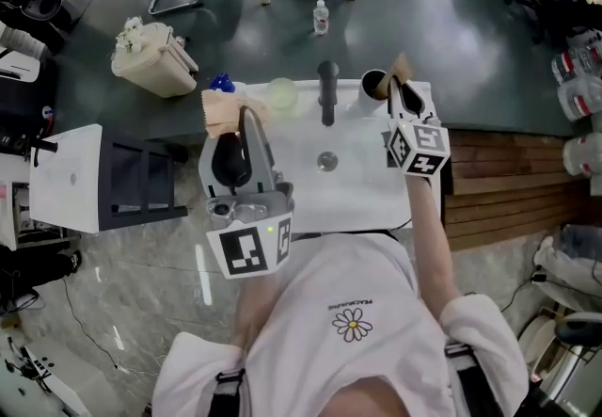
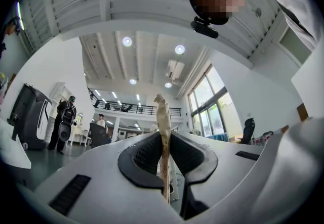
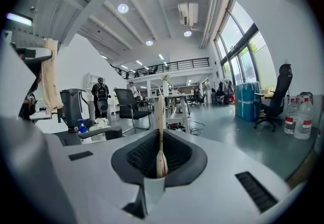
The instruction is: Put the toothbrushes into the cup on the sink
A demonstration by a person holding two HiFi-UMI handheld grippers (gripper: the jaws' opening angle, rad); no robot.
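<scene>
A white sink (image 1: 362,189) lies in front of me, with a brown cup (image 1: 373,83) on its back rim to the right of the black faucet (image 1: 326,91). My left gripper (image 1: 245,120) is over the sink's left side, shut on a tan wrapped toothbrush (image 1: 222,112). In the left gripper view that toothbrush (image 2: 163,122) stands up edge-on between the shut jaws of the gripper (image 2: 165,143). My right gripper (image 1: 403,88) hovers just right of the cup, shut on a second tan toothbrush (image 1: 401,68). It shows as a thin stick (image 3: 160,132) in the right gripper (image 3: 161,143).
A pale green round object (image 1: 281,93) and a blue item (image 1: 222,83) sit on the sink's back left rim. Behind the sink, on the floor, are a small bottle (image 1: 321,18) and a cream bin (image 1: 155,57). A white cabinet (image 1: 71,175) stands to the left.
</scene>
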